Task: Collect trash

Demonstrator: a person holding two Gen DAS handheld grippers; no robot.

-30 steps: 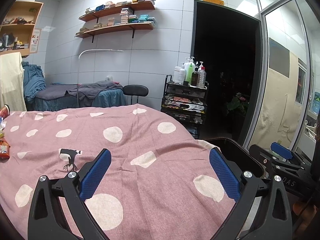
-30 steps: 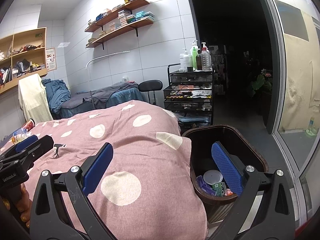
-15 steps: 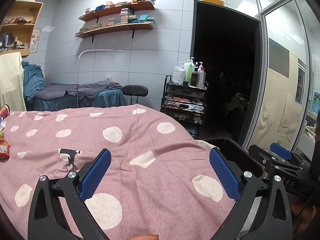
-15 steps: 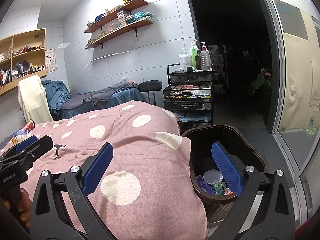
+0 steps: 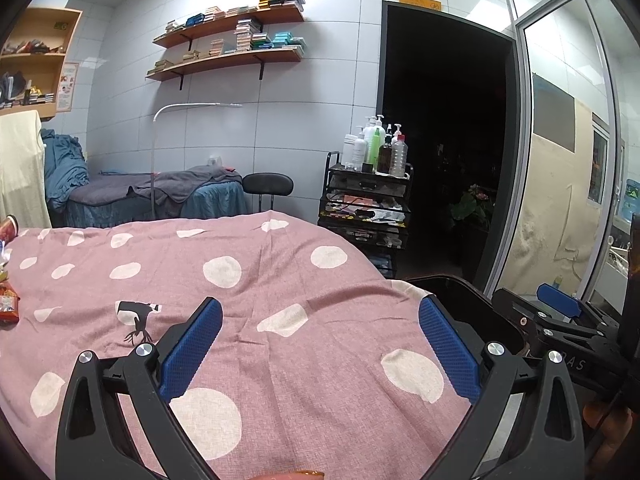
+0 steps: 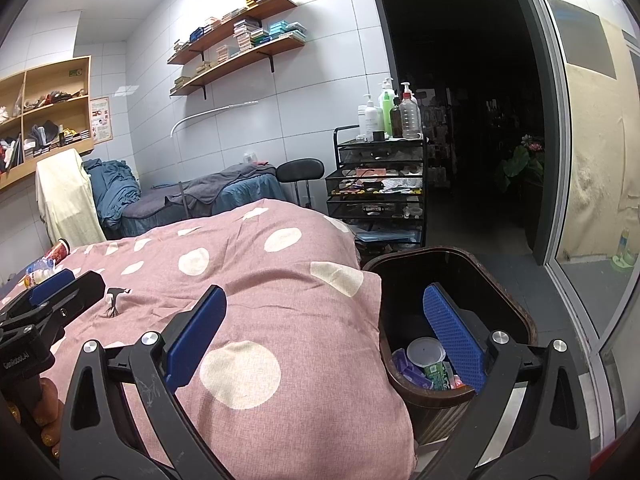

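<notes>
A dark brown trash bin (image 6: 504,304) stands on the floor at the bed's near right corner; a white lid and coloured wrappers (image 6: 426,364) lie inside. My right gripper (image 6: 324,332) is open and holds nothing, its right finger above the bin's mouth. My left gripper (image 5: 320,336) hovers open over the pink dotted bedcover (image 5: 248,280), nothing between its fingers. Snack wrappers (image 5: 8,304) lie at the bed's far left edge; in the right wrist view a red cup and bottle (image 6: 48,262) lie there. The bin's rim (image 5: 472,300) shows behind my left gripper's right finger.
A black wire trolley (image 6: 376,184) with bottles on top stands beyond the bed by a dark doorway (image 6: 460,120). A black stool (image 5: 268,184) and a second bed with blue-grey covers (image 5: 140,196) are against the tiled wall. A glass partition (image 6: 592,160) runs along the right.
Both grippers stay open and almost still; the views have shifted only very slightly.
</notes>
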